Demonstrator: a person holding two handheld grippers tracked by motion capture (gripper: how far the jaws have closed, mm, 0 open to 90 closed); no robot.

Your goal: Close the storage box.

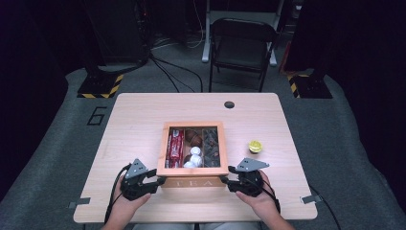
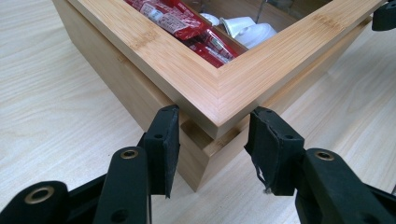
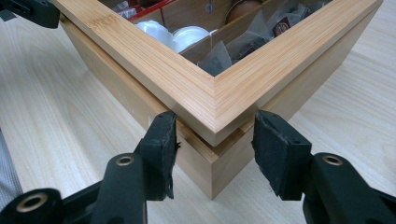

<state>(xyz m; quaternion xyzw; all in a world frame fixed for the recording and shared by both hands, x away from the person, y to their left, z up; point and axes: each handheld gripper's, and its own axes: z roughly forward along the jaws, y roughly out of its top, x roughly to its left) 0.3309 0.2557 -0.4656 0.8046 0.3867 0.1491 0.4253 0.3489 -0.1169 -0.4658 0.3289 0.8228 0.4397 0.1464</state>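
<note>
Wooden box [image 1: 193,182] corners straddled by both spread jaws

Both grippers all black, left gripper [image 1: 162,180] and right gripper [image 1: 223,181] alike. Grey three-cornered plate [image 1: 137,168] on top of each. Black cable [image 1: 113,189] trails from each toward the table's near edge. Jaws: flat rectangular pads [image 2: 164,148], worn ragged at the edges; brass-ringed holes [image 2: 129,153] in the arms behind. Forearms bare, no sleeves

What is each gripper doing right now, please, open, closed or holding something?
Left gripper: open, jaws astride the near left corner of the tea box, holding nothing.
Right gripper: open, jaws astride the near right corner, holding nothing.
</note>
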